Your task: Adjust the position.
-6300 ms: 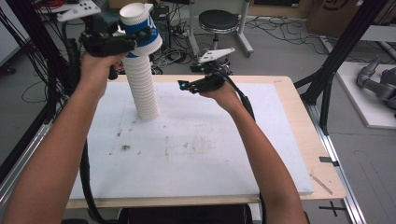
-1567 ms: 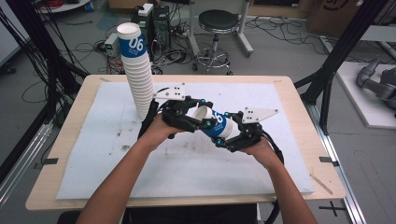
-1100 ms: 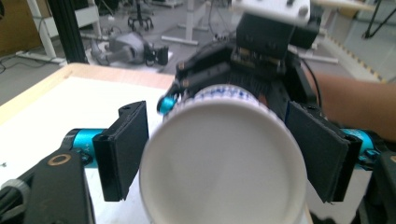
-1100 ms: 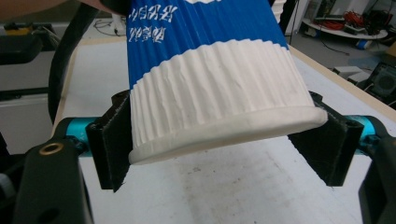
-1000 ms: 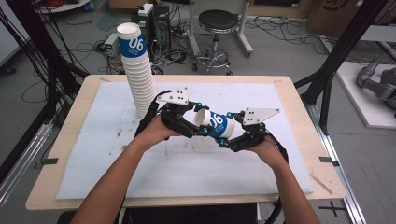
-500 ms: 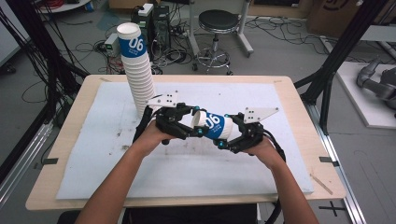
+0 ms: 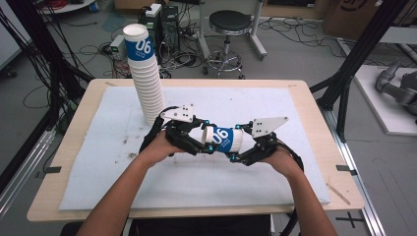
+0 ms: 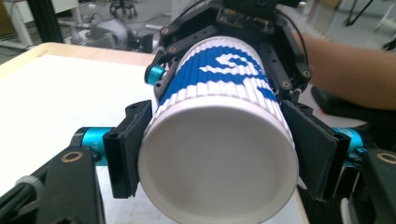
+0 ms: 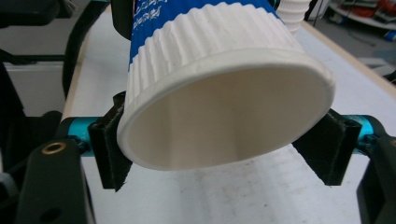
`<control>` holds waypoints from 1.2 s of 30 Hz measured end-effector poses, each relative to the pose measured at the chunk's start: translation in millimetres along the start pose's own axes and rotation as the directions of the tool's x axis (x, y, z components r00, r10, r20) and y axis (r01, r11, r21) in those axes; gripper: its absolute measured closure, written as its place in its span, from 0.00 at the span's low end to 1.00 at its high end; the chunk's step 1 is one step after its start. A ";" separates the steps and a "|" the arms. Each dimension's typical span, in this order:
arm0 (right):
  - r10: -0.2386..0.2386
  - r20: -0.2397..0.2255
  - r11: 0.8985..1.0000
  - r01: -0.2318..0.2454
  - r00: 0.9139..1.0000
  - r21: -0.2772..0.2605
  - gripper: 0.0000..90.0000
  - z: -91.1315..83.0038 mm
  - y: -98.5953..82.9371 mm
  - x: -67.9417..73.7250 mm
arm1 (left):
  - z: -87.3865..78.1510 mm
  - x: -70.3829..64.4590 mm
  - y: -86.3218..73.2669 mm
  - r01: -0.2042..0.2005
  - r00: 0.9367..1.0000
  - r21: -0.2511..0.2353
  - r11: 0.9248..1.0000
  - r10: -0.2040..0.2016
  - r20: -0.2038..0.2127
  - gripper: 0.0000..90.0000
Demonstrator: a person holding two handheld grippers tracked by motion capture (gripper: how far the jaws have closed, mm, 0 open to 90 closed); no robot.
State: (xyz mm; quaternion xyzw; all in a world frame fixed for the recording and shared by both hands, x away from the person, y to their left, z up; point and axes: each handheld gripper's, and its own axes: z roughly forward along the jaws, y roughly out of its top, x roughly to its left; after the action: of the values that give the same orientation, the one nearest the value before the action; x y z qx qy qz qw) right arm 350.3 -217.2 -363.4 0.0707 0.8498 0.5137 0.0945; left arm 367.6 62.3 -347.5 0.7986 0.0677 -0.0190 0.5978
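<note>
A white ribbed paper cup with a blue "06" band lies level above the table, held between both grippers. My left gripper is shut on its closed base end; in the left gripper view the base faces the camera with a pad pressed on each side. My right gripper is shut on the open mouth end; in the right gripper view the rim sits between its pads. A tall leaning stack of like cups stands at the table's back left.
A white sheet covers the wooden table. Behind the table stand a black stool, cables and electronics on the floor. Black frame posts rise at the right and left sides.
Six seconds ago my left gripper held a cup at the top of the stack and the right was empty. Now both grip one cup mid-table; over the last second the pair drifted slightly left.
</note>
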 end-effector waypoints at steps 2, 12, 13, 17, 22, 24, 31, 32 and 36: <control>0.066 -0.019 0.998 -0.066 0.998 -0.011 0.20 1.4 -0.4 -1.1 | -2.1 2.8 -4.3 0.032 0.999 -0.046 0.998 -0.032 0.015 0.32; 0.111 -0.034 0.990 -0.113 0.993 -0.081 0.19 -3.8 -0.2 -0.7 | -11.9 4.9 -11.9 0.053 0.998 -0.167 0.984 -0.048 0.035 0.32; 0.120 -0.031 0.989 -0.123 0.992 -0.087 0.19 -5.9 -0.1 -0.9 | -13.0 4.7 -11.8 0.048 0.999 -0.177 0.983 -0.045 0.025 0.32; 0.167 -0.039 0.976 -0.170 0.985 -0.136 0.18 -8.0 0.7 -2.6 | -11.2 3.3 -12.6 0.003 1.000 -0.161 0.987 -0.001 0.011 0.32; 0.142 -0.035 0.983 -0.145 0.989 -0.117 0.20 -5.8 0.8 -1.4 | -7.3 2.1 -14.5 0.008 1.000 -0.121 0.993 -0.007 0.007 0.33; 0.118 -0.026 0.986 -0.120 0.993 -0.114 0.21 -7.3 1.7 -1.3 | -5.8 0.7 -14.2 0.016 1.000 -0.107 0.994 -0.016 -0.002 0.32; 0.070 -0.043 0.995 -0.073 0.997 -0.065 0.28 -11.1 7.7 -0.9 | -3.3 -1.8 -16.1 -0.009 1.000 -0.019 1.000 0.009 -0.016 0.29; 0.069 -0.045 0.995 -0.072 0.997 -0.066 0.28 -11.7 7.7 -0.9 | -3.7 -1.6 -16.5 -0.015 1.000 -0.014 1.000 0.015 -0.005 0.30; 0.103 -0.083 0.991 -0.110 0.991 -0.076 0.25 -14.5 7.5 -2.0 | -2.8 -2.2 -18.1 -0.027 0.999 0.001 1.000 0.027 0.026 0.32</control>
State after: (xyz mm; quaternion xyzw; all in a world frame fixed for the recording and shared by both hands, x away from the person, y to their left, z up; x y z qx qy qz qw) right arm 349.1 -226.6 -350.0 0.0918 0.8264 0.5543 0.0363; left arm 362.9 69.7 -363.7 0.7995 0.0494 -0.0214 0.5982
